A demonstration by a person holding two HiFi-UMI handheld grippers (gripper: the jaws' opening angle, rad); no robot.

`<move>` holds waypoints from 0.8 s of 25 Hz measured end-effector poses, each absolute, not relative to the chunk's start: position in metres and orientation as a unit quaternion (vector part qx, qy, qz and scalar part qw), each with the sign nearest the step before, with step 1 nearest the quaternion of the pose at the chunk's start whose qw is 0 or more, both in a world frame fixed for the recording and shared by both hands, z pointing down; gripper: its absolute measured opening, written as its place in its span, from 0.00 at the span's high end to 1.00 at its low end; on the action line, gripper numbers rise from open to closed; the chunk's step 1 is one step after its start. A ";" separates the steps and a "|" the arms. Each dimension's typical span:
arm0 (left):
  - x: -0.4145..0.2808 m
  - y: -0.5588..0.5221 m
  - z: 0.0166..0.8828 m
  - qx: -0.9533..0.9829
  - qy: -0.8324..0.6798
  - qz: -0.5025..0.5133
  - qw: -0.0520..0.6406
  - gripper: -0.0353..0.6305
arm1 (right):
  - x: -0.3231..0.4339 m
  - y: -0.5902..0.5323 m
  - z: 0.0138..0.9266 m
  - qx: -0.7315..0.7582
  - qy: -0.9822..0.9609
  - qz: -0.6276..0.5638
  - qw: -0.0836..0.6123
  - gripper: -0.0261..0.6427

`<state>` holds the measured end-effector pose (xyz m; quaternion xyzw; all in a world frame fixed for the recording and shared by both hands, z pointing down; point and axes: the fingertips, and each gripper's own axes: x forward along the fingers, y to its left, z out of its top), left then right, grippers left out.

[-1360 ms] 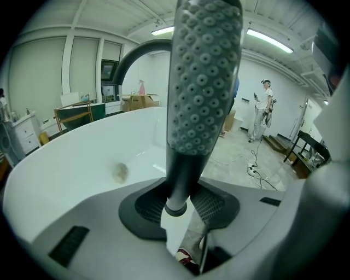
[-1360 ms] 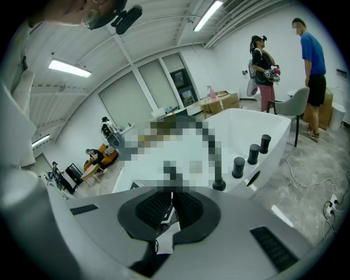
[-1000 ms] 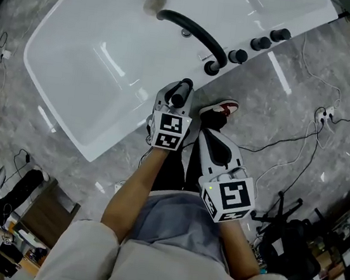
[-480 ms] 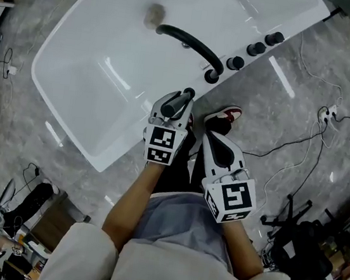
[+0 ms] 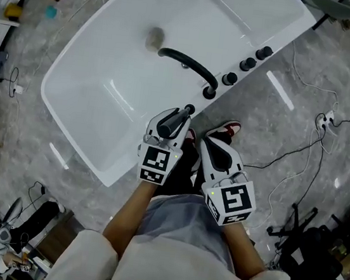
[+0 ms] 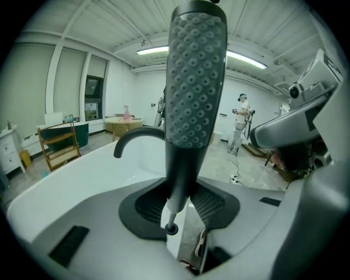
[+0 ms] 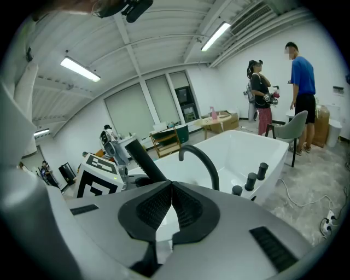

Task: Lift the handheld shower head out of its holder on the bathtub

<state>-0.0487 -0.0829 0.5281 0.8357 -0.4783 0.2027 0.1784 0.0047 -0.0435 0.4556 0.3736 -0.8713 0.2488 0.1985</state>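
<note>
The black handheld shower head stands upright between the pads of my left gripper, which is shut on its thin handle. From the head view, that gripper holds the shower head in the air just in front of the white bathtub's rim, apart from the round black holder. My right gripper hangs beside it to the right. Its jaws are closed together with nothing between them.
A curved black faucet arches over the tub, with three black knobs along the rim. Cables and a power strip lie on the grey floor. Two people stand beyond the tub. A red-and-white shoe is below.
Both grippers have risen, the left more, carrying the shower head up and away from the holder on the rim. The tub looks farther below.
</note>
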 end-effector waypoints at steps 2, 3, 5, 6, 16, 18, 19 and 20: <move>-0.049 -0.079 0.516 0.842 -0.469 0.201 0.177 0.74 | 0.005 -0.043 0.448 0.376 -0.872 0.247 0.193 0.93; -0.049 -0.078 0.511 0.845 -0.464 0.197 0.179 0.74 | 0.006 -0.044 0.445 0.377 -0.873 0.246 0.190 0.93; -0.047 -0.077 0.501 0.851 -0.455 0.192 0.178 0.74 | 0.008 -0.047 0.439 0.380 -0.874 0.242 0.184 0.93; -0.046 -0.076 0.496 0.854 -0.451 0.192 0.174 0.74 | 0.009 -0.048 0.436 0.381 -0.874 0.239 0.181 0.93; -0.059 -0.063 0.423 0.856 -0.466 0.153 0.166 0.74 | 0.012 -0.052 0.385 0.386 -0.886 0.211 0.148 0.93; -0.059 -0.063 0.410 0.859 -0.465 0.145 0.157 0.74 | 0.012 -0.053 0.374 0.387 -0.888 0.204 0.139 0.93; -0.058 -0.064 0.404 0.861 -0.464 0.143 0.152 0.74 | 0.012 -0.054 0.370 0.388 -0.889 0.201 0.134 0.93; -0.057 -0.064 0.399 0.862 -0.463 0.141 0.147 0.74 | 0.012 -0.055 0.366 0.389 -0.890 0.198 0.131 0.93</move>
